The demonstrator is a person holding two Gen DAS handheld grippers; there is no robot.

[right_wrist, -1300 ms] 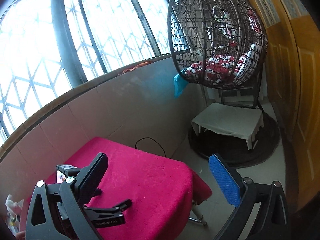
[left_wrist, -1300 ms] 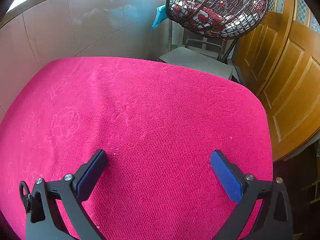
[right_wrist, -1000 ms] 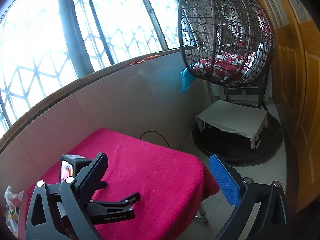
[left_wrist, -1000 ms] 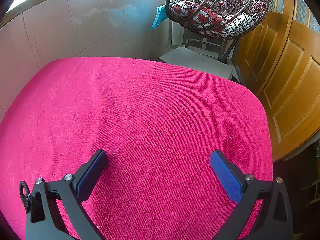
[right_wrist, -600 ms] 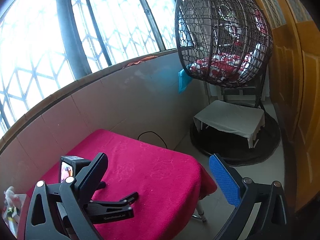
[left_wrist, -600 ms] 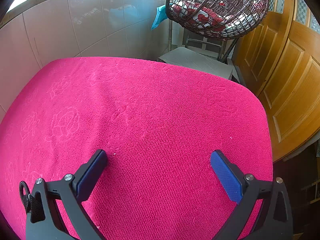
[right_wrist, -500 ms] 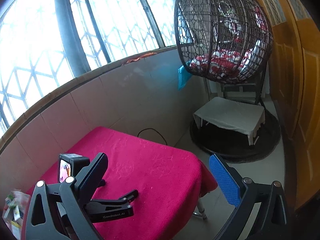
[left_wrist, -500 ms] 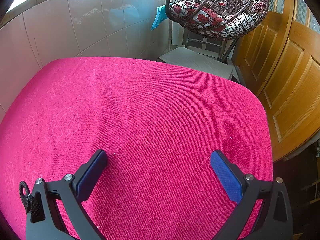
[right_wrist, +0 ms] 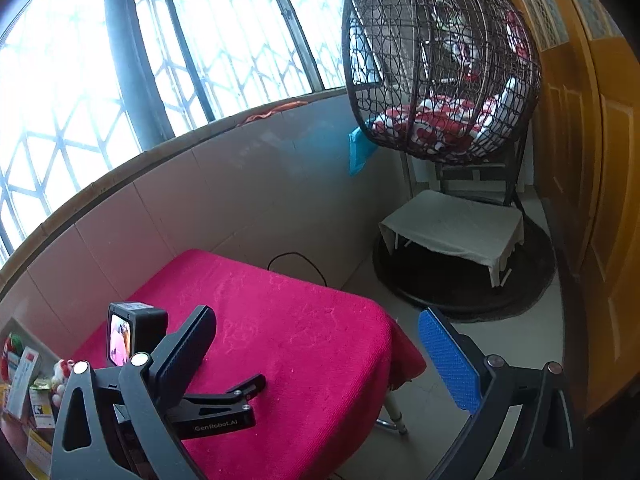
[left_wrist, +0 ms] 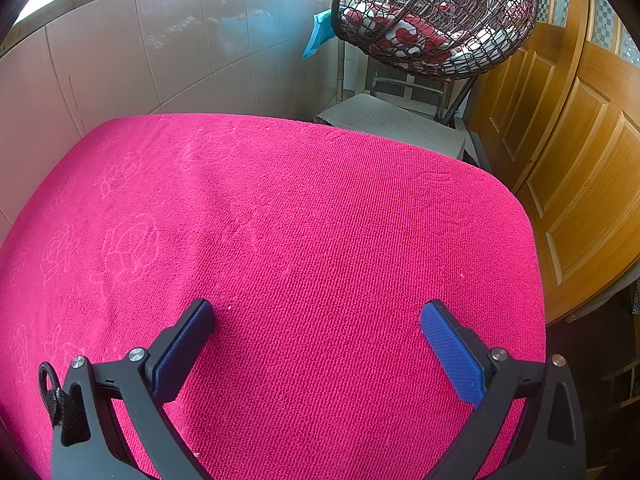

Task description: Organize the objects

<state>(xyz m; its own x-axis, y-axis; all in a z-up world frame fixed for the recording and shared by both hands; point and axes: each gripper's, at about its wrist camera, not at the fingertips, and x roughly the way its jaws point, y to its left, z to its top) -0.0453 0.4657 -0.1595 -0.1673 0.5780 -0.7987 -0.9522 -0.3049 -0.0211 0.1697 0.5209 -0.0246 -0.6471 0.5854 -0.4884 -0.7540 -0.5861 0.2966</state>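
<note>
My left gripper is open and empty, low over the pink towel-covered table. My right gripper is open and empty, held high beside the table. In the right wrist view the left gripper rests on the table with its small camera. At the far left edge of that view lie several packets and a small plush toy, partly cut off. No task object shows in the left wrist view.
A hanging wicker egg chair with a red and white cushion stands beyond the table, with a low cloth-covered stool under it. Wooden doors line the right. A tiled wall and barred windows run behind.
The right gripper's view has swung left and tilted down a little, bringing the packets at the far left into view. The left gripper has not moved.
</note>
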